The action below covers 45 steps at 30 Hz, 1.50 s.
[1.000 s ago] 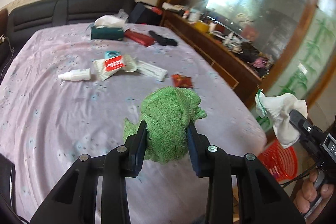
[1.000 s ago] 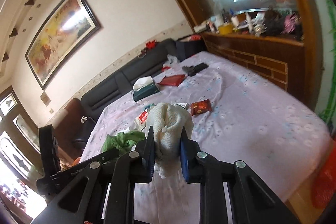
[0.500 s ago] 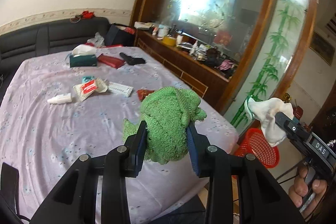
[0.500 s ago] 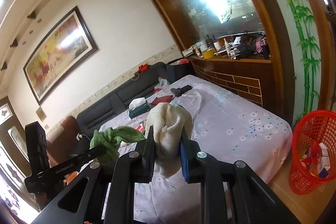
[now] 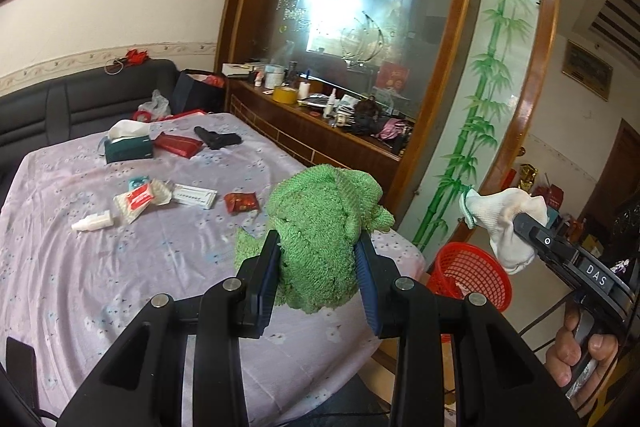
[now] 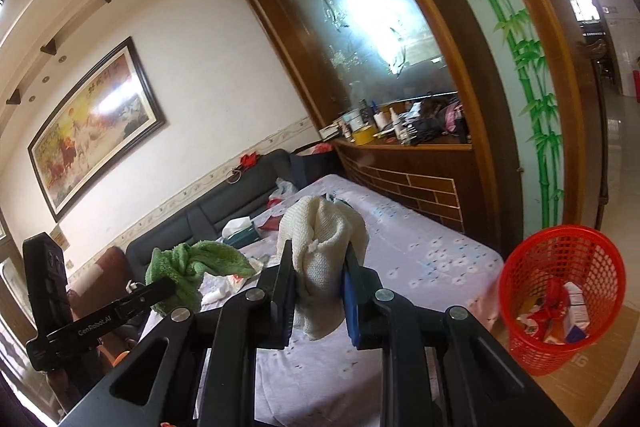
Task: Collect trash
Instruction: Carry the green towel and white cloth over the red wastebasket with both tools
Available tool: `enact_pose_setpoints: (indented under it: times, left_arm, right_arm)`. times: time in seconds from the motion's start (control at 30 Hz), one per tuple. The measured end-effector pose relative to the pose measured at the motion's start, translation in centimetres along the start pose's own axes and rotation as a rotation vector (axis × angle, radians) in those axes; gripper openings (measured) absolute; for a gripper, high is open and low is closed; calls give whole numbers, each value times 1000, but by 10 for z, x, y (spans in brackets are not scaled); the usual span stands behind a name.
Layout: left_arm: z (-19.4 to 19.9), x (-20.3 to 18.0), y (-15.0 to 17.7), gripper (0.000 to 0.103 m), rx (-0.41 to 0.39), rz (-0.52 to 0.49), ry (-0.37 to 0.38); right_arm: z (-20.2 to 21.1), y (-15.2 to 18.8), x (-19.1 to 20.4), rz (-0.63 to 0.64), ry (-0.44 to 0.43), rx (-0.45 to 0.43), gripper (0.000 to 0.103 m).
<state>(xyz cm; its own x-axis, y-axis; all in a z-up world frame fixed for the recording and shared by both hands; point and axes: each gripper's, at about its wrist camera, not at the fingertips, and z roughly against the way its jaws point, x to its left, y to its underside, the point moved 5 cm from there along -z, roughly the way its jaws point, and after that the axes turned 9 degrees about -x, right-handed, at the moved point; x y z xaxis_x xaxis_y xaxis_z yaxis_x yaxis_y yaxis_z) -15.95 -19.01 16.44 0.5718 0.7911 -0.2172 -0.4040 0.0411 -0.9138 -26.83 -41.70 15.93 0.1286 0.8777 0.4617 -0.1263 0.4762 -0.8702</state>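
Observation:
My left gripper point(image 5: 317, 259) is shut on a bunched green knitted cloth point(image 5: 324, 223), held in the air above the near edge of the table. My right gripper point(image 6: 318, 269) is shut on a crumpled white glove point(image 6: 320, 247). In the left wrist view that glove point(image 5: 500, 219) hangs at the right, above and just right of a red mesh basket point(image 5: 470, 277) on the floor. In the right wrist view the basket point(image 6: 560, 291) stands at the lower right with several packets inside, and the green cloth point(image 6: 192, 267) shows at the left.
The table point(image 5: 80, 267) under a lilac flowered cover still bears a tissue box point(image 5: 128, 147), a red pouch point(image 5: 178, 143), a dark object point(image 5: 218, 138), wrappers point(image 5: 136, 201), a small white bottle point(image 5: 92, 221) and a red packet point(image 5: 240, 202). A wooden sideboard point(image 5: 320, 135) runs along its right side; a dark sofa point(image 5: 80, 103) stands behind.
Both grippers have pulled back from the table and risen, each keeping its cloth. The red basket has come fully into view at the right of both views.

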Motion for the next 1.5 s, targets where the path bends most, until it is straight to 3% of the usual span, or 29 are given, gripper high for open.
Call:
enact_pose_setpoints:
  times: [0.5, 1.1, 1.5]
  left_arm:
    - [-16, -47, 1, 35, 17, -63, 84]
    - [-81, -169, 24, 35, 132, -176, 351]
    - [-129, -216, 44, 35, 232, -182, 406]
  right_arm:
    - [33, -11, -29, -13, 73, -48, 21]
    - [88, -34, -110, -82, 276, -147, 21]
    - [100, -34, -159, -171, 358, -162, 22]
